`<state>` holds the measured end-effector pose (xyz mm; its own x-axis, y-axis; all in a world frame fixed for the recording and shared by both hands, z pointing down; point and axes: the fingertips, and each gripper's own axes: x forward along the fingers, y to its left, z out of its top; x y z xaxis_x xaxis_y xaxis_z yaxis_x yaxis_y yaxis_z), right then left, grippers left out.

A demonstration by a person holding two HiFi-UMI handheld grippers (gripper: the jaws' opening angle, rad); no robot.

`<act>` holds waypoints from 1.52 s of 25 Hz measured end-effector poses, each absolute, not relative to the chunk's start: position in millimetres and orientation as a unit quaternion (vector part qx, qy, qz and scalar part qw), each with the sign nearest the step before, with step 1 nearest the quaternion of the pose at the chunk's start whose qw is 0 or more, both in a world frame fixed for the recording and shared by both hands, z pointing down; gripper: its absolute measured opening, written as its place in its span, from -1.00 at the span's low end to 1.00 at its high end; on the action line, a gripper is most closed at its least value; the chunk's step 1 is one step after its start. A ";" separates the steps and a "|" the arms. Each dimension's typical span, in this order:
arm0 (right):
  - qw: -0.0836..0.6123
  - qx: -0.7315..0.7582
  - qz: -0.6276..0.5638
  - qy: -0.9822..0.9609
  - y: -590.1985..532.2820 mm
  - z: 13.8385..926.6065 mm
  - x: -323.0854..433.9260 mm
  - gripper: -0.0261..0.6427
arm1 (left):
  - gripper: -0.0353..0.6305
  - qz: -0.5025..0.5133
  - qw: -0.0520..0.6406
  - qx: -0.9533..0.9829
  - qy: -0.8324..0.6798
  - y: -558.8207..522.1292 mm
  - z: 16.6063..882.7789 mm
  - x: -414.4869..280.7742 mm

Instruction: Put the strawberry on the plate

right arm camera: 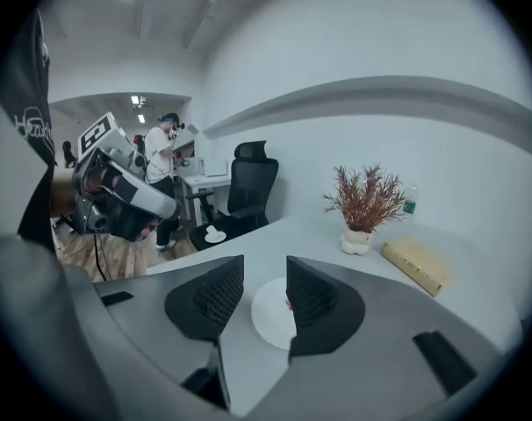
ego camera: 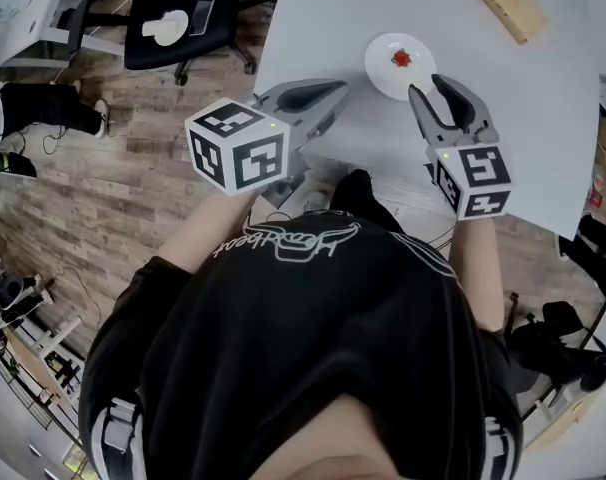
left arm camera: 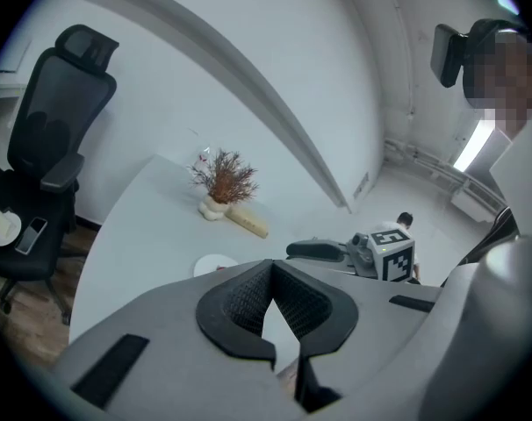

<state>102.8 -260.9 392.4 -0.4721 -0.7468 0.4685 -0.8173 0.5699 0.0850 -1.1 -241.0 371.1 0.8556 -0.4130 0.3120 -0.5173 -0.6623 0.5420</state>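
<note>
The strawberry (ego camera: 401, 59) lies on the plate (ego camera: 378, 72), a small white round one on the white tabletop (ego camera: 323, 18), and it is the only thing on it. The right gripper (ego camera: 426, 84) hangs above the tabletop with its fingers plainly apart and nothing between them. The plate sits just past their tips, and in the right gripper view it shows through the gap between the fingers, with the strawberry's red peeping out at the inner edge of the right-hand finger. The left gripper (ego camera: 338, 90) is held off to the left of the right one, apart from it, with its fingers brought together at the tips and nothing caught in them; from these fingers the plate is ahead and a little to the right, near but not touching. Farther beyond both pairs of fingers, at the far side of the tabletop, stands a pale vase (right arm camera: 358, 238) holding a bunch of dry reddish-brown twigs (right arm camera: 367, 196), and just to its right lies a long wooden block (right arm camera: 413, 266). Off the tabletop, to the left of the left fingers, a black chair (ego camera: 178, 43) stands on the wood floor (ego camera: 103, 198), with a small white dish (ego camera: 165, 28) resting on its seat
</note>
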 end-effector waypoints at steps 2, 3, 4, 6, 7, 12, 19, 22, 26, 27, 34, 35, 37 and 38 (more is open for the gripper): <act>0.212 0.468 0.068 -0.855 -240.6 374.4 96.4 -0.52 | -0.88 0.077 0.308 0.916 -0.244 -226.7 360.0 -4.7; 0.202 0.473 0.063 -0.855 -229.9 365.8 93.2 -0.55 | -0.88 0.076 0.302 0.920 -0.238 -219.2 355.0 -6.4; 0.193 0.478 0.058 -0.855 -218.8 357.6 90.1 -0.61 | -0.87 0.074 0.296 0.924 -0.232 -211.4 350.3 -8.0; 0.177 0.487 0.047 -0.854 -196.7 342.6 84.6 -0.77 | -0.88 0.071 0.285 0.931 -0.219 -196.0 340.7 -10.4; 0.170 0.491 0.043 -0.853 -186.0 335.7 81.7 -0.81 | -0.88 0.069 0.280 0.934 -0.212 -188.6 335.4 -11.3; 0.090 0.466 0.067 -0.878 -134.6 298.4 55.7 -0.88 | -0.87 0.063 0.251 0.951 -0.168 -150.1 306.1 -11.4; 0.068 0.447 0.074 -0.889 -100.0 277.9 40.8 -0.89 | -0.88 0.042 0.207 0.968 -0.133 -116.7 275.1 -10.1; 0.068 0.445 0.081 -0.889 -87.9 283.3 43.8 -0.89 | -0.88 0.045 0.203 0.969 -0.135 -104.9 274.4 -7.0; 0.055 0.442 0.092 -0.891 -68.3 286.6 46.3 -0.89 | -0.87 0.050 0.207 0.967 -0.139 -85.7 278.8 -2.9; 0.054 0.441 0.093 -0.891 -61.5 286.1 47.6 -0.89 | -0.88 0.051 0.208 0.967 -0.140 -79.2 278.7 -0.4; 0.051 0.422 0.104 -0.899 -15.0 284.3 62.5 -0.89 | -0.88 0.054 0.192 0.968 -0.151 -32.9 269.1 18.5; 0.049 0.419 0.103 -0.901 -10.5 281.2 63.9 -0.89 | -0.88 0.055 0.187 0.969 -0.153 -27.1 265.9 20.5; 0.048 0.415 0.097 -0.904 -4.2 274.2 66.3 -0.89 | -0.87 0.055 0.177 0.970 -0.157 -17.8 258.5 23.3; 0.048 0.414 0.093 -0.904 -2.0 270.7 67.1 -0.89 | -0.87 0.055 0.174 0.971 -0.158 -14.5 254.8 23.9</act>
